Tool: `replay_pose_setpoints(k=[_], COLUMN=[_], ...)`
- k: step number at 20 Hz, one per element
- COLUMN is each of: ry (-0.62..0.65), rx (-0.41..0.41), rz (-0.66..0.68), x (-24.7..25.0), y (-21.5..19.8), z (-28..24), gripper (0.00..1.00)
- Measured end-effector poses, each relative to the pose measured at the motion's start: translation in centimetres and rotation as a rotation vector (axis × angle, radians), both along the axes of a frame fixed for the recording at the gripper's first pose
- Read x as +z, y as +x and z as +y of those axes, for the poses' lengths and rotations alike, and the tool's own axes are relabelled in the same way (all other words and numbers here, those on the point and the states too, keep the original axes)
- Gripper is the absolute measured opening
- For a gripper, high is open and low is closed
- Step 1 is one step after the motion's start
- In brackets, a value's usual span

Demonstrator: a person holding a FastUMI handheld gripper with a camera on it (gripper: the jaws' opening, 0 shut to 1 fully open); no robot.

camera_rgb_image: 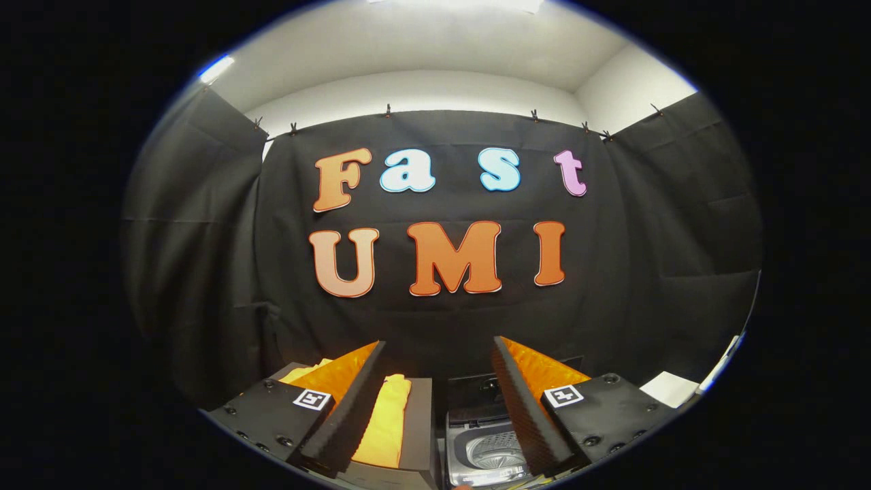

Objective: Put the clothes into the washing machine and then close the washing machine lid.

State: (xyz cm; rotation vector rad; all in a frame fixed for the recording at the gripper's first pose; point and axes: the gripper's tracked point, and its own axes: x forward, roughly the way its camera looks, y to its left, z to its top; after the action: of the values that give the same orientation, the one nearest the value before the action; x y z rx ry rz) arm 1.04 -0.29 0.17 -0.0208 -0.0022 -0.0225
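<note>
So the tongs, our two-finger gripper (439, 401), are spread wide right now with nothing pinched between them, just hanging up in the air and pointed at the booth's black cloth wall (442, 320). Using the small grey top-loading washing machine (484, 446) as our reference: it sits low down between the fingers, closer to the right one, and its lid looks to be up, since we can see straight into the perforated metal drum (493, 450). The bright yellow folded cloth (389, 418) lies just to the left of the washer, draped on top of a dark grey boxy stand (418, 435), touching it, with the left finger partly covering it. As far as we can judge, we're at the very first step: the garment isn't picked up yet and nothing is in the drum. Next move probably calls for tipping down and swinging left of the washer so both fingers straddle the fabric, then squeezing. The cloth's long axis seems to run away from us toward the wall, roughly parallel to the washer's side, with the near end drooping over the stand's front edge. Something white (670, 389) sits well off to the right of the washer, can't tell what it is.
</note>
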Motion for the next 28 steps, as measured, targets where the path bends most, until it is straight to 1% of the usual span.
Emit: replay_pose_setpoints(k=[10, 14, 20, 24, 28], ry=[-0.006, -0.015, -0.012, 0.004, 0.015], rx=[-0.006, 0.005, 0.085, 0.139, 0.158], rz=[0.006, 0.014, 0.067, 0.124, 0.208], x=[0.0, -0.1, -2.1, -5.0, -9.1], y=[0.5, 1.3, 4.6, 7.3, 10.2], z=[0.1, 1.4, 8.0, 12.9, 16.3], gripper=[0.98, 0.98, 0.98, 0.98, 0.98])
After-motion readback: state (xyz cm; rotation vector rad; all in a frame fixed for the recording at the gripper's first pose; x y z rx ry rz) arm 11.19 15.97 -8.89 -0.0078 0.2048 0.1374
